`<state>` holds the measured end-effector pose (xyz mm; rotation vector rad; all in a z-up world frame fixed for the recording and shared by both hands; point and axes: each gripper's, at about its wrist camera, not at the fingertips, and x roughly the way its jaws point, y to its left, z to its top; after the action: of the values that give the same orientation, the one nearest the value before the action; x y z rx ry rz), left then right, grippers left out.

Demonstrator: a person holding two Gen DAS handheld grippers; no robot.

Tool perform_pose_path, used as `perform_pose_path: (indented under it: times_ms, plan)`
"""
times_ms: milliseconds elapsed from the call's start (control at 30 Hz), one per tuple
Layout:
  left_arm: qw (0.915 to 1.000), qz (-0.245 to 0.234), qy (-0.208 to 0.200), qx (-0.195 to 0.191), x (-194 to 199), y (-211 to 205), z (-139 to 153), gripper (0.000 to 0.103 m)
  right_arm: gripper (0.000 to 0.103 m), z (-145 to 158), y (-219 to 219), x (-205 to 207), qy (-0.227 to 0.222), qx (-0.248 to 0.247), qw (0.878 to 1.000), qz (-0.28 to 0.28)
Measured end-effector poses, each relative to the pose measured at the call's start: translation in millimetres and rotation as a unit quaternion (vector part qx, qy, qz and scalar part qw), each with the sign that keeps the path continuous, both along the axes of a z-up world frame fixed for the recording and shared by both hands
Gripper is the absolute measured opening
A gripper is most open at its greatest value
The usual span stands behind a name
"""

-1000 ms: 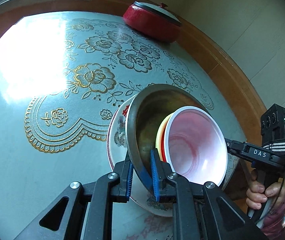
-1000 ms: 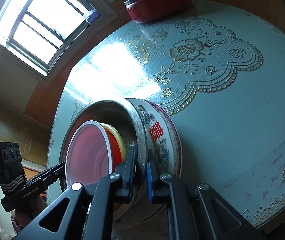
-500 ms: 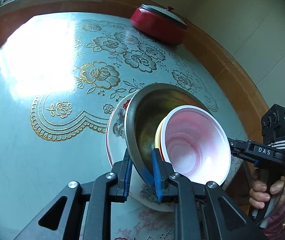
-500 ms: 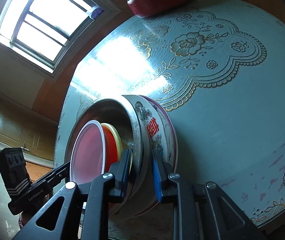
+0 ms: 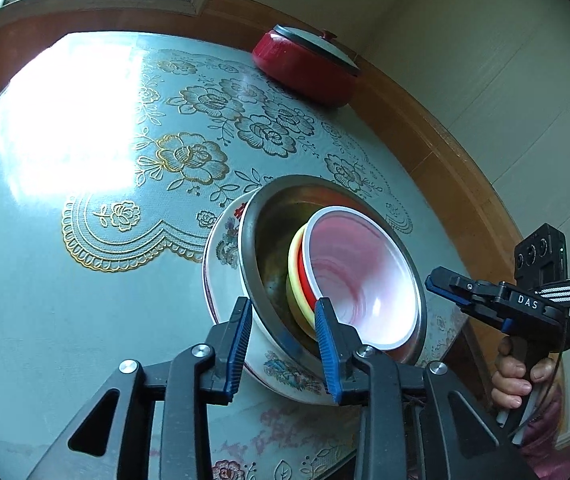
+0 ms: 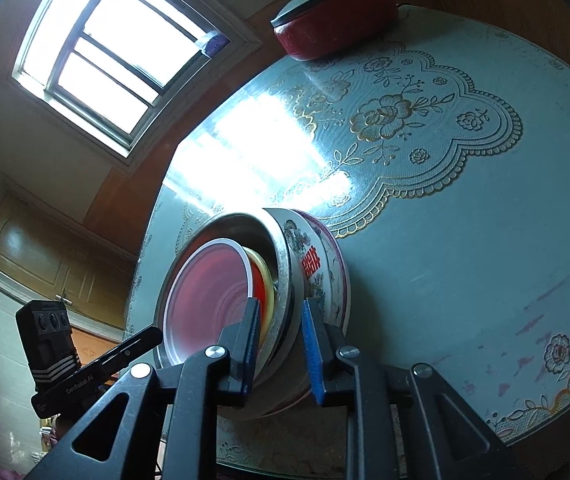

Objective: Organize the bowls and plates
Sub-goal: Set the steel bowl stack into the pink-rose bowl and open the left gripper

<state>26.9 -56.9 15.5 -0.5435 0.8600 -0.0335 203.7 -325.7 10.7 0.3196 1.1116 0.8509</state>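
Nearest, the left gripper [image 5: 283, 342] straddles the near rim of the nested stack, blue pads spread, with air between them and the rim, so it looks released. From the other side the right gripper [image 6: 281, 346] stands the same way, pads parted around the rims and gripping nothing that I can see.

Between them sits the stack on the table [image 5: 45, 280], close to its near edge: a floral bowl [image 5: 225, 248] outermost, a steel bowl [image 5: 261, 240] inside it, then a yellow bowl [image 5: 293, 264], a red one [image 5: 308, 280] and a white-rimmed pink bowl [image 5: 357, 276].

I'd say the nesting is done and the stack set down; the next move calls for drawing both grippers straight back without clipping the rims.

Farther off, a red pot [image 5: 305, 68] with a lid stands by the wall under the window [image 6: 113, 44].
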Motion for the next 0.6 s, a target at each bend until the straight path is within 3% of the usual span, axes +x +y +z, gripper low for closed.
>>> perform_pose_path:
  times_ms: [167,300,467,600]
  plan:
    - [0.9998,0.003,-0.018,-0.007,-13,6,5,0.032,0.021,-8,-5,-8,0.005,-0.01,1.0,0.022]
    - [0.9987,0.036,-0.021,-0.028,-30,27,1,0.032,0.022,-18,-4,-19,0.012,-0.013,0.998,0.055]
    - [0.9985,0.053,0.014,0.0,-34,29,-17,0.032,0.022,-34,9,-28,0.033,-0.022,0.995,0.095]
    - [0.9989,0.04,0.024,-0.011,-30,15,-31,0.032,0.023,-45,15,-31,0.05,-0.028,0.993,0.103]
